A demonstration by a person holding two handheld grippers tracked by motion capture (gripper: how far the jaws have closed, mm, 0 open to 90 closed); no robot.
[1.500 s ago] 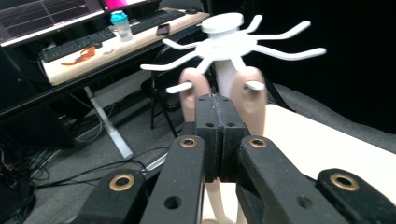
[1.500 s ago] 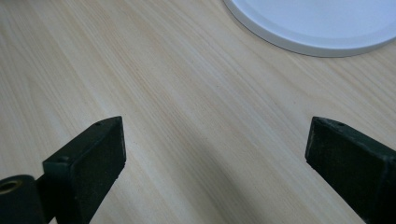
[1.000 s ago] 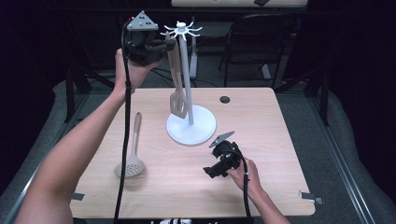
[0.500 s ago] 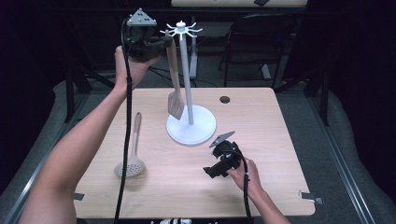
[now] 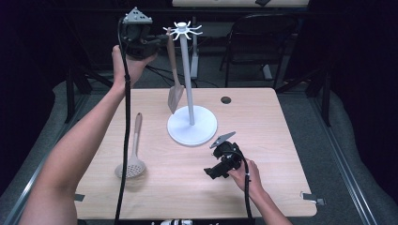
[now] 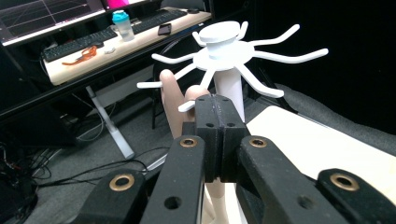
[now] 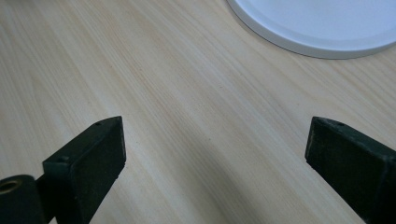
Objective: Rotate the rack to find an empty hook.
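In the left gripper view, the closed jaws of the left gripper (image 6: 215, 116) cover most of the spatula (image 6: 173, 100), so only the top of its handle shows. It is perhaps touching a prong of the white rack (image 6: 223, 51), but the contact is hidden. In the right gripper view, the rack's base (image 7: 322, 23) is cut off by the top edge.

The high view looks forward and down over the whole table (image 5: 155, 197), the white rack (image 5: 190, 70) at its middle. The left gripper view sits close beside the rack's (image 6: 224, 51) hooked top, facing it. The right gripper view looks steeply down, near the rack's base (image 7: 317, 23).
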